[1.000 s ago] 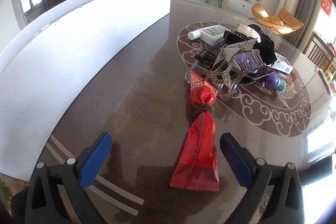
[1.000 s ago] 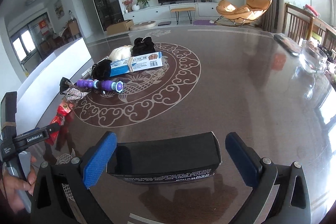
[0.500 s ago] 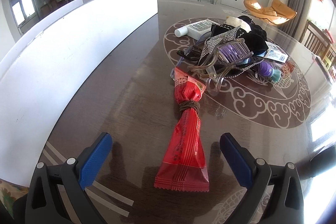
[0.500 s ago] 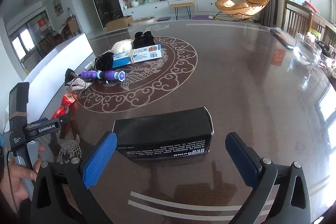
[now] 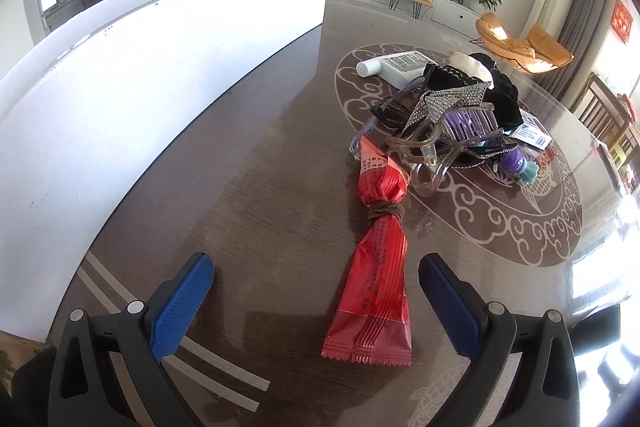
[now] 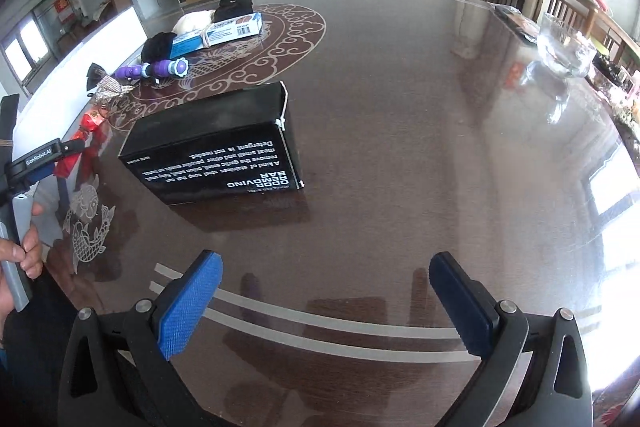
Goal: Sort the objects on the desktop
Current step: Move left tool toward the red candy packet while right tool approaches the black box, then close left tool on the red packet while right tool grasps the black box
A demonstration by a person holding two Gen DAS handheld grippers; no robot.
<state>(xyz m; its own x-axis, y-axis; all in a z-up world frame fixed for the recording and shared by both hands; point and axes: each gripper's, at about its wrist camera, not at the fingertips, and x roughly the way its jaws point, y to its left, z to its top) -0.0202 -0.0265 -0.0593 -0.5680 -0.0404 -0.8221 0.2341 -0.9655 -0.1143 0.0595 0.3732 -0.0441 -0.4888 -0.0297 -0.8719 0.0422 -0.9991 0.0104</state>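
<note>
Both tools spread wide, nothing held. My left gripper (image 5: 316, 283) hovers over the table (image 5: 224, 187) near its near edge, straddling the bottom end of the red snack packet (image 5: 376, 267), pads not touching it. Packet runs toward the table middle, its far end touching the clutter pile (image 5: 448, 115). Right gripper (image 6: 326, 291) sits near the same edge; black box (image 6: 216, 147) lies apart ahead of it, closer to the middle.

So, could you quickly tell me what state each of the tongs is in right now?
Left tongs: open, empty, red packet ahead.
Right tongs: open, empty, black box ahead.
</note>
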